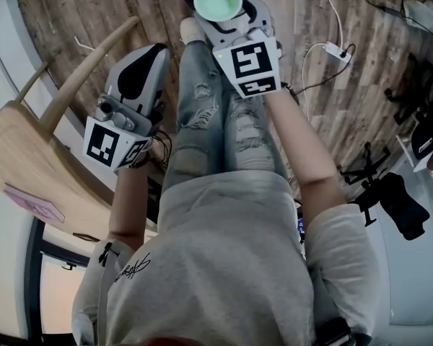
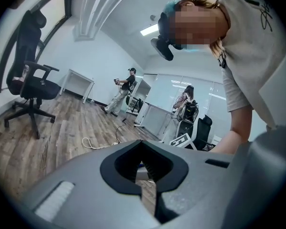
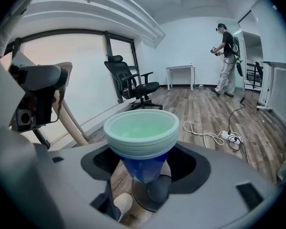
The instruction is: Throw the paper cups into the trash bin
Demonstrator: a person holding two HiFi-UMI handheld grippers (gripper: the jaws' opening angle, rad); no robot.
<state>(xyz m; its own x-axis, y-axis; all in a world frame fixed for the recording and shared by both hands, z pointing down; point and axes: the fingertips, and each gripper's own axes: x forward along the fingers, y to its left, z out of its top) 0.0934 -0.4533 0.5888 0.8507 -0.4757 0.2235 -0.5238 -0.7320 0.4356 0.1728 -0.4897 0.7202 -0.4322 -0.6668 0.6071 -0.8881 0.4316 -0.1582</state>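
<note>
The right gripper (image 1: 229, 19) is clamped round a stack of blue paper cups with pale green insides (image 3: 142, 138). Its jaws press on the blue wall below the layered rims, and the stack stands upright with its mouth open upward. In the head view the cups sit at the far end of the scene, out past the person's knees in ripped light-blue jeans (image 1: 202, 121) and above the brown plank floor (image 1: 310, 6).

Directly beneath the stack, in the right gripper view, lies a dark round object (image 3: 150, 197); what it is cannot be told. A white shoe toe (image 3: 121, 205) shows just left of it.

The left gripper (image 1: 138, 72) hangs nearer and to the left. Its jaws are drawn together with only a thin slit between them and nothing held.

A pale wooden table (image 1: 18, 146) runs along the left. A white power strip on a white cable (image 1: 337, 49) lies on the floor to the right. A black office chair (image 3: 133, 86) stands by the far window wall.
</note>
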